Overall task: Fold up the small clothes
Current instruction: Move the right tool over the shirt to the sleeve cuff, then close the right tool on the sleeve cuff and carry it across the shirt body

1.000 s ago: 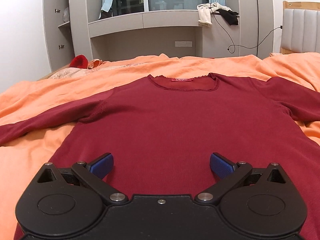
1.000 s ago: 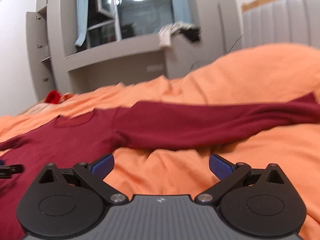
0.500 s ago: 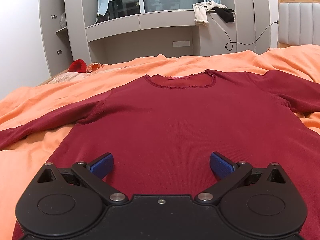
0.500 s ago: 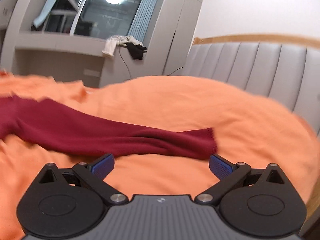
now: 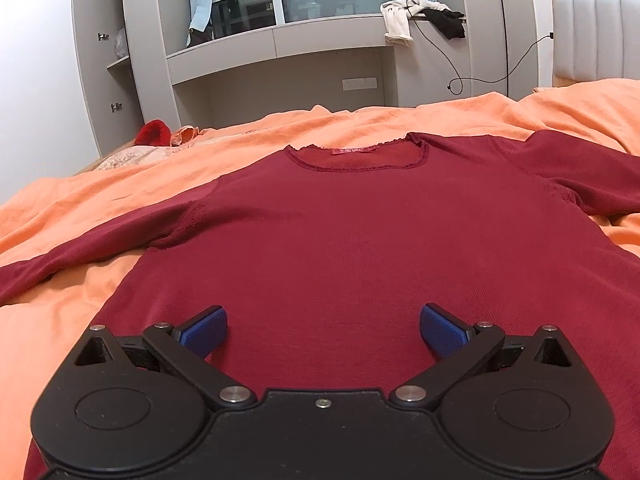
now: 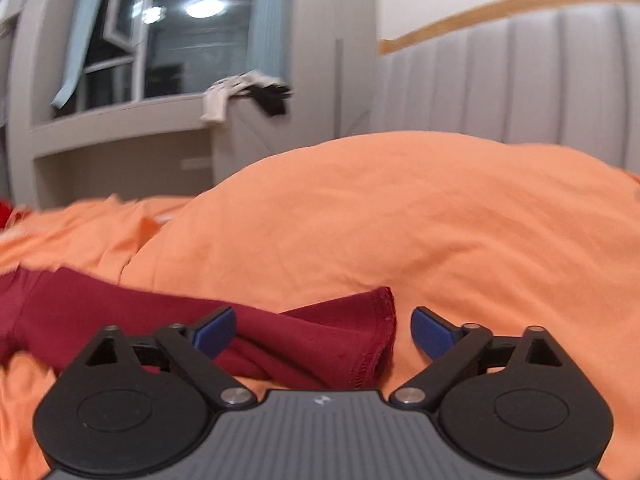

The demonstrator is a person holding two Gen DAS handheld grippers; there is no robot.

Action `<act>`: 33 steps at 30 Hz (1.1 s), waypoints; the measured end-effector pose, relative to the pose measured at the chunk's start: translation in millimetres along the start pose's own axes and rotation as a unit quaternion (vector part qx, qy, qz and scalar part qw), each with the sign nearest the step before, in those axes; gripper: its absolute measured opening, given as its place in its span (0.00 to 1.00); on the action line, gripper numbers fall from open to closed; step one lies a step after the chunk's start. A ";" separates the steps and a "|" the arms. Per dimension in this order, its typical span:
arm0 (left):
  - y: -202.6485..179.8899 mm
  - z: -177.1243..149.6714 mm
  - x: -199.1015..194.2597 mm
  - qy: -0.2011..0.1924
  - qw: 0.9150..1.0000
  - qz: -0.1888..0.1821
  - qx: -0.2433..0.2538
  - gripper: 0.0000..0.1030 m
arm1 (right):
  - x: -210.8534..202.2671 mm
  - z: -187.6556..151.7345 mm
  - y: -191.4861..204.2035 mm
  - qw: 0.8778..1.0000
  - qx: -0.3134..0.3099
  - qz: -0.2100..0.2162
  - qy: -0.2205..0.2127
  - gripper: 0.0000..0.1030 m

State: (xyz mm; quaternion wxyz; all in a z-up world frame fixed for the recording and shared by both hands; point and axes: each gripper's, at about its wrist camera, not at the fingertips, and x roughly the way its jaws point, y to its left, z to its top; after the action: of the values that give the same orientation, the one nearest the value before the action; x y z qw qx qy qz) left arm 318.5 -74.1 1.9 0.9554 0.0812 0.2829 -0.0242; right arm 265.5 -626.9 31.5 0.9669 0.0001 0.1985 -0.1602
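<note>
A dark red long-sleeved top point(image 5: 340, 240) lies flat, front up, on the orange bed cover point(image 5: 100, 208), neckline away from me and both sleeves spread out. My left gripper point(image 5: 323, 330) is open and empty, low over the lower part of the top. In the right wrist view the cuff end of the top's right sleeve point(image 6: 340, 336) lies between the blue pads of my right gripper point(image 6: 323, 330), which is open. The jaws stand wide on either side of the cuff and do not touch it.
A rounded hump of orange bedding point(image 6: 400, 220) rises behind the sleeve, with a grey padded headboard point(image 6: 520, 92) beyond it. A grey wall unit point(image 5: 280, 60) with clothes draped on its ledge stands past the bed's far edge. A red item point(image 5: 154, 133) lies at the far left.
My right gripper has swung right along the sleeve and come down close to its cuff, which now lies between the open jaws. My left gripper has barely moved.
</note>
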 end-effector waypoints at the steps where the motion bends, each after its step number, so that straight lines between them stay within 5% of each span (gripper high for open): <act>1: 0.0 0.1 0.5 0.001 1.000 0.000 0.000 1.00 | -1.5 -0.5 4.0 1.000 -0.027 0.002 0.005 0.87; 5: -1.2 -0.4 1.4 0.001 1.000 0.001 0.003 1.00 | 3.5 -6.5 18.6 0.995 -0.093 -0.024 0.041 0.77; 9: -2.2 -0.7 1.1 0.000 1.000 0.003 0.004 1.00 | 2.3 -2.9 18.5 0.994 -0.091 -0.039 0.039 0.21; 12: -2.3 -0.7 1.1 0.000 1.000 0.003 0.004 1.00 | -10.1 3.8 22.1 0.995 -0.090 -0.026 0.020 0.12; 22: -0.4 1.0 -1.0 0.000 1.000 -0.001 -0.006 1.00 | -73.5 72.9 64.7 0.995 -0.026 0.094 -0.008 0.08; 33: 41.6 18.1 -31.4 -0.031 0.996 -0.008 -0.077 1.00 | -135.7 127.5 197.2 0.966 -0.082 0.236 -0.058 0.08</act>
State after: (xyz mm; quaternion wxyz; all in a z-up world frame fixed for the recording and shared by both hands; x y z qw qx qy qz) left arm 305.7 -36.1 39.8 0.9668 0.0039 0.2552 -0.0121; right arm 257.4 -406.0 188.5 0.9839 -0.0415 0.1485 0.0901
